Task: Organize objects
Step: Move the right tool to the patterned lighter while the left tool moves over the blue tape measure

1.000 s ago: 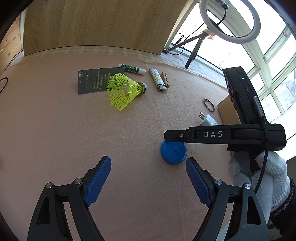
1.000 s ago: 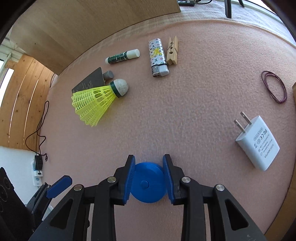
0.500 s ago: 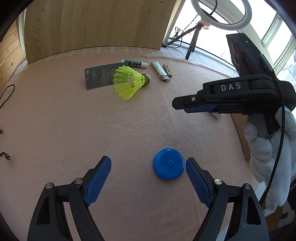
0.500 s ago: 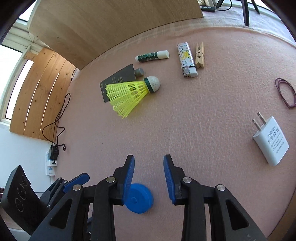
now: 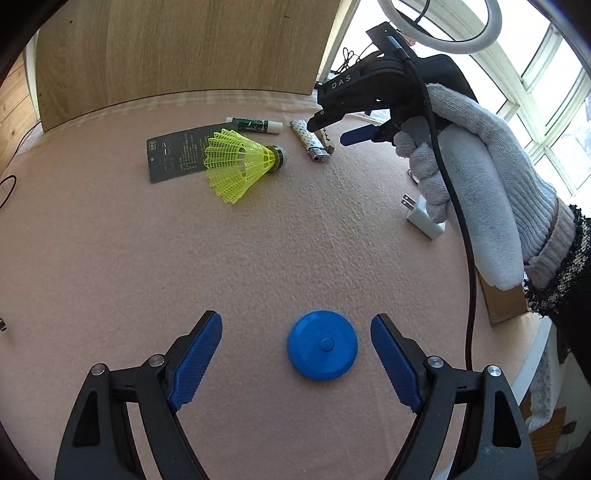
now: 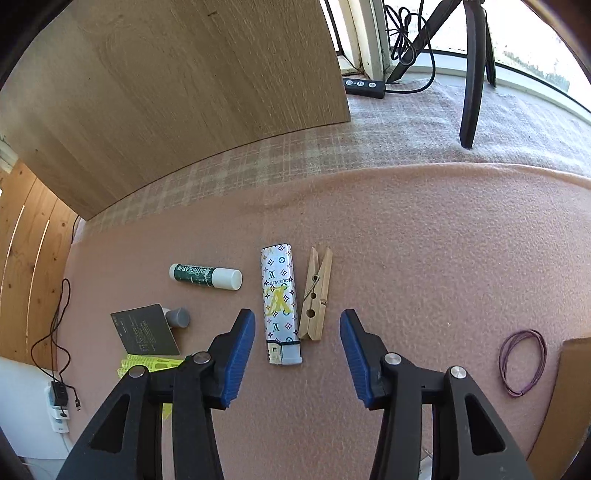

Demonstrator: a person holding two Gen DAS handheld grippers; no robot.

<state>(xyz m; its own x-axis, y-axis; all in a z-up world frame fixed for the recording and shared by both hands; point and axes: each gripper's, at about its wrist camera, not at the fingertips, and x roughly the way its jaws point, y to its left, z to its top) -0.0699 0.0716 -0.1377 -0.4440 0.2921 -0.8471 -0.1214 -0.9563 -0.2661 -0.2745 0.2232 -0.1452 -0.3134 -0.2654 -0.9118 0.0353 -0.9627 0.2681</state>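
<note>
Right wrist view: right gripper (image 6: pixel 297 345) had just been opening, empty, jaws half-spread over lighter (image 6: pixel 279 304) and clothespin (image 6: pixel 316 295) at 12 o'clock. Left gripper (image 5: pixel 295 352) stood wide, holding nothing, blue disc (image 5: pixel 322 345) between its fingers. Lighter looked light, rigid, slick; best pinched across its long sides.

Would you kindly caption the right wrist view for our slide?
Open right gripper poised above a patterned lighter and wooden clothespin on pink felt.

A home room set up for filming, by a sunny window (image 5: pixel 546 122). A ring light (image 5: pixel 439 26) on a tripod (image 6: pixel 472 74) stands behind the pink-covered worktop (image 5: pixel 110 240), beside wood-panelled walls (image 6: pixel 26 258)
</note>
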